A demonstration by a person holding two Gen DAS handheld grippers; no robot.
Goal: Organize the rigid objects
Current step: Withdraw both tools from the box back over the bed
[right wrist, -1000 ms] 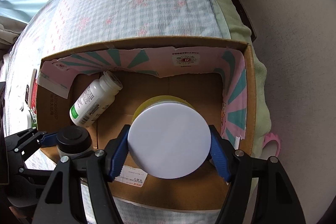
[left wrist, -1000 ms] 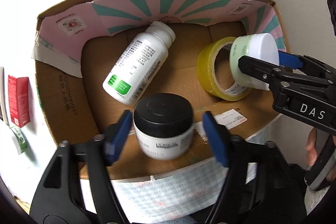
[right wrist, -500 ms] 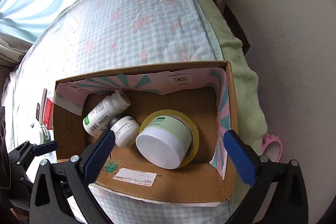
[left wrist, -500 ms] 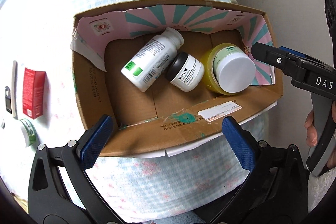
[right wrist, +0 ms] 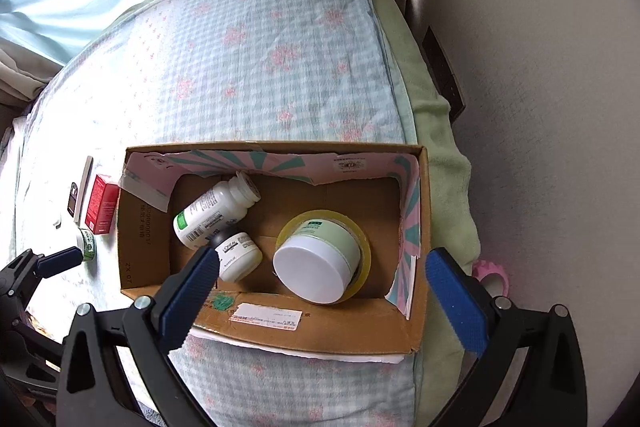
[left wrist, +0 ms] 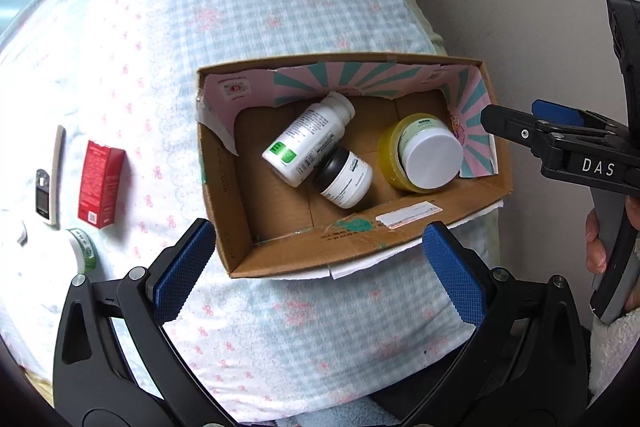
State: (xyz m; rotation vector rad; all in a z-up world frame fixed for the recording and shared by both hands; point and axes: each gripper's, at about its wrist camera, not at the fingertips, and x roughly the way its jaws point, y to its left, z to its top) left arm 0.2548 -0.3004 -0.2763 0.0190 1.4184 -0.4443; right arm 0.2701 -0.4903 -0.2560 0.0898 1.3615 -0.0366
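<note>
While a second ago each gripper had a jar between its blue pads, both now hang empty above the box. The left gripper (left wrist: 320, 267) stands spread wide with nothing between its fingers, and the right gripper (right wrist: 320, 291) is spread just as wide, also holding nothing. Both cameras take in more of the bed than before, so the cardboard box (left wrist: 236, 211) looks smaller and sits whole in view.

The black-lidded jar (left wrist: 344, 175), earlier upright between the left pads, now lies on its side on the box floor, touching the white bottle (left wrist: 308, 143), which lies where it was. The white-lidded jar (right wrist: 320, 263), earlier in the right gripper's grasp, now rests tilted inside the yellow tape roll (right wrist: 360, 227) at the right end of the box.

Counted inside the box: one bottle, two jars, one tape roll. Outside it, on the checked bedspread (left wrist: 260, 7) to the left, lie one red carton (left wrist: 100, 183), one slim white remote (left wrist: 50, 175) and one small green-labelled tub (left wrist: 82, 251). In the right wrist view, one pink ring-shaped thing (right wrist: 492, 275) shows past the box's right side. A person's fingers (left wrist: 596, 239) grip the right gripper's handle.
</note>
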